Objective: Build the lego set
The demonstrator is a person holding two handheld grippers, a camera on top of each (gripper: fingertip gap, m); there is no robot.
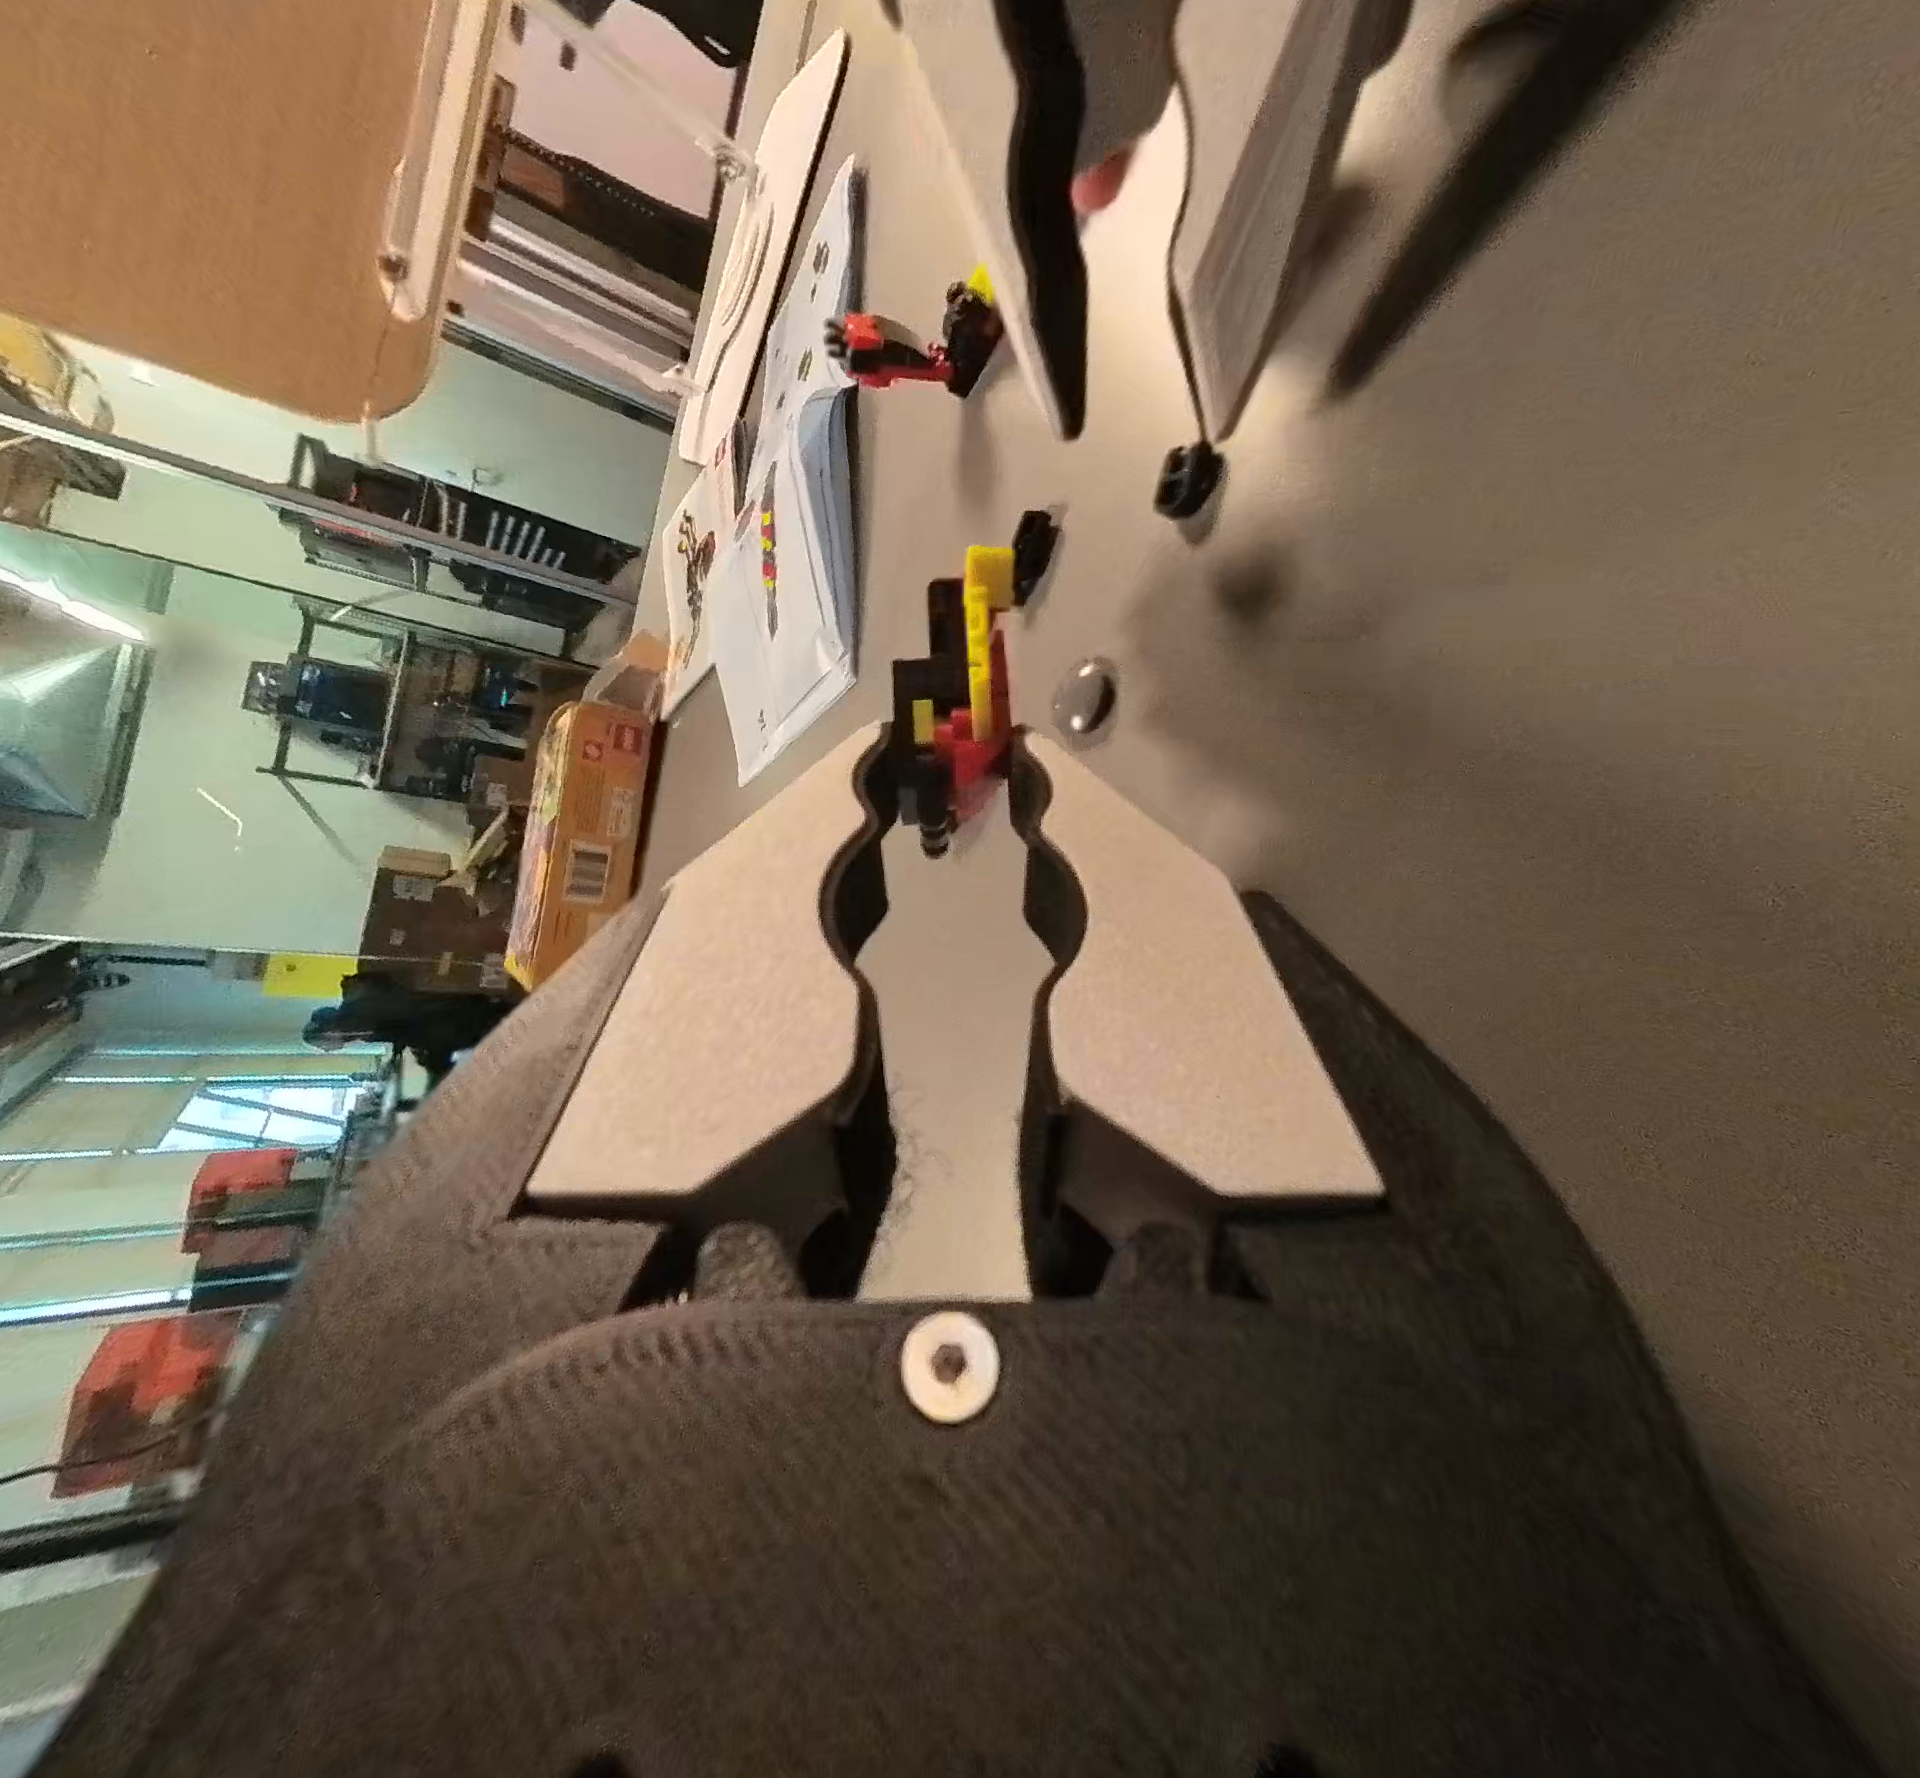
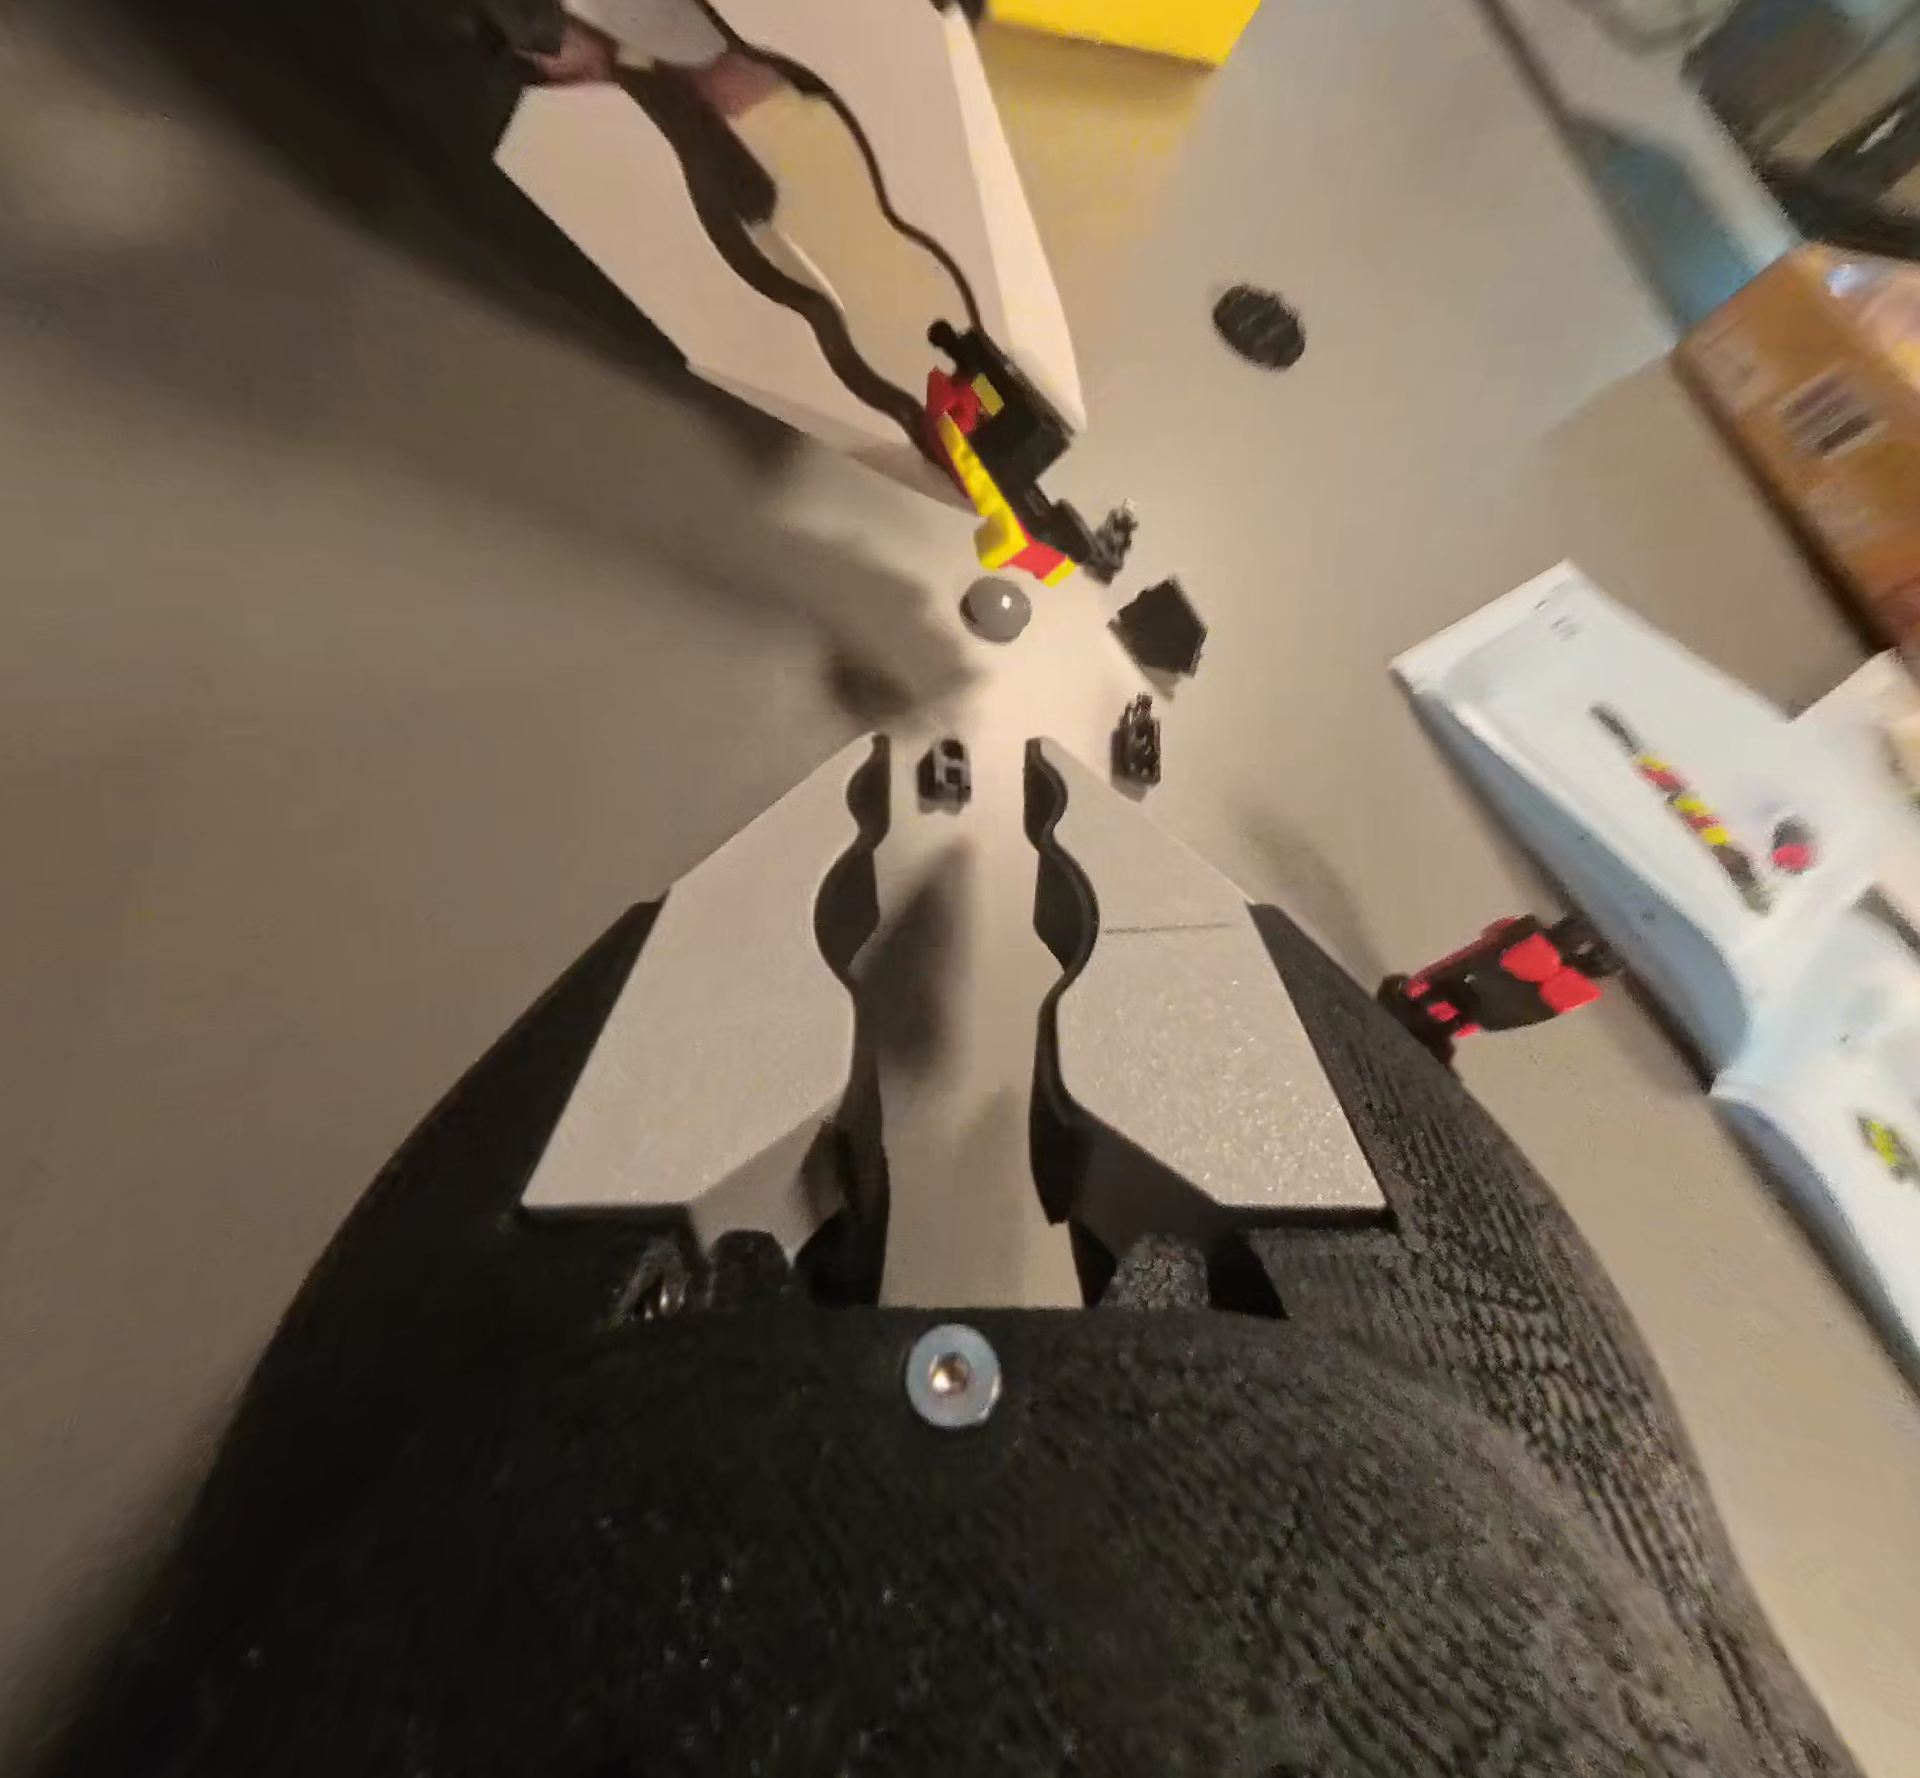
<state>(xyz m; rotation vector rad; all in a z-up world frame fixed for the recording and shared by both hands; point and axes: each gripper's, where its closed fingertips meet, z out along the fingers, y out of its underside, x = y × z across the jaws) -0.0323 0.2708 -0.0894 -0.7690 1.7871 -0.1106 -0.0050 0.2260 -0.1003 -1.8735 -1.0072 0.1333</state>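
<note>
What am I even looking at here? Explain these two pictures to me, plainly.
No robot here: a person holds a two-fingered claw in each hand, each with a camera looking along its fingers. One picture comes from the left claw, the other from the right claw.

The left claw is shut on a half-built toy model of black, red and yellow bricks. From the right claw's camera you see that same left claw opposite, holding the model above the table.

The right claw is open and holds nothing; a small black piece lies on the grey table between its tips.

Also on the table: a grey round stud, more black pieces, a red-and-black part, and the open instruction booklet.
</note>
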